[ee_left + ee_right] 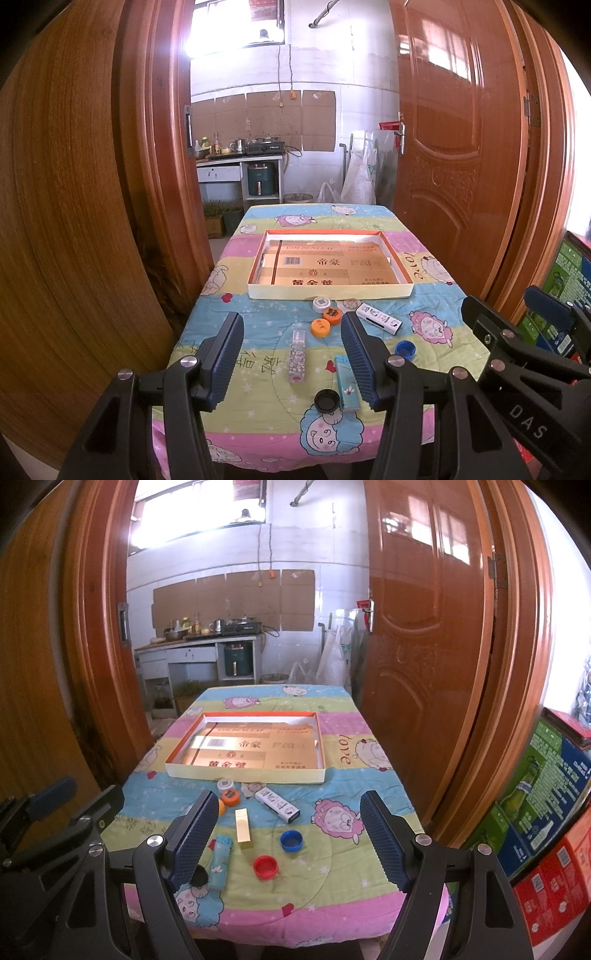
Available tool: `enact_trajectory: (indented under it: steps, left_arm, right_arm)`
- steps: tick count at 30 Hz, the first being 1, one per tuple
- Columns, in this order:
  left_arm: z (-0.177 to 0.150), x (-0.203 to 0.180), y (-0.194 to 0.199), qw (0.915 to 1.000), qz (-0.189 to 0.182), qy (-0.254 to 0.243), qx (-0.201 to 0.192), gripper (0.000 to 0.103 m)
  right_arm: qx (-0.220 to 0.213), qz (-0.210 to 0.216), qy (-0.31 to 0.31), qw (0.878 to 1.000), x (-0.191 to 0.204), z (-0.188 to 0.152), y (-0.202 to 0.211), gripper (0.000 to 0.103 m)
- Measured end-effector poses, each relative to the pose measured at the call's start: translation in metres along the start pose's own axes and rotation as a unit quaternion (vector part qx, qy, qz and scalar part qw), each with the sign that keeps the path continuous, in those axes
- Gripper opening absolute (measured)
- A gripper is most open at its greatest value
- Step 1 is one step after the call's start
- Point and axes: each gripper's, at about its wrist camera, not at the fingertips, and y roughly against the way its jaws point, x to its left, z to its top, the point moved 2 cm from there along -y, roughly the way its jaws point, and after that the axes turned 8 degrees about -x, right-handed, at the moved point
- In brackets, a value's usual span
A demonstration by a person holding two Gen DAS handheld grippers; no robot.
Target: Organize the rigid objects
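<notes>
My left gripper hung spread and empty above the patterned stick, so I judged it best to drop straight, pinch its long sides, then carry it to the empty tray beyond. My right gripper, equally spread, held nothing over the gold block and blue cap. A finger half hid the black cap; the counter's near edge was cut off.
</notes>
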Motion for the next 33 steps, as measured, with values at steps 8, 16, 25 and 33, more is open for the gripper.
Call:
enact_trajectory:
  steps: [8,16,25,33]
  left_arm:
    - [0.000,0.000,0.000,1.0000,0.000,-0.001,0.001,0.055]
    - [0.000,-0.001,0.000,1.0000,0.000,0.000,0.001,0.055]
    - [-0.003,0.000,-0.002,1.0000,0.005,0.002,0.007,0.055]
    - [-0.013,0.012,-0.018,0.9996,0.007,0.011,0.027,0.055]
  right_arm:
    - [0.000,0.001,-0.001,1.000,-0.001,0.000,0.000,0.080]
    - [0.000,0.001,-0.001,1.000,-0.001,0.000,0.000,0.080]
    - [0.006,0.001,-0.004,1.000,-0.003,-0.003,-0.005,0.080]
    - [0.022,-0.010,-0.007,1.000,-0.010,-0.012,-0.021,0.080]
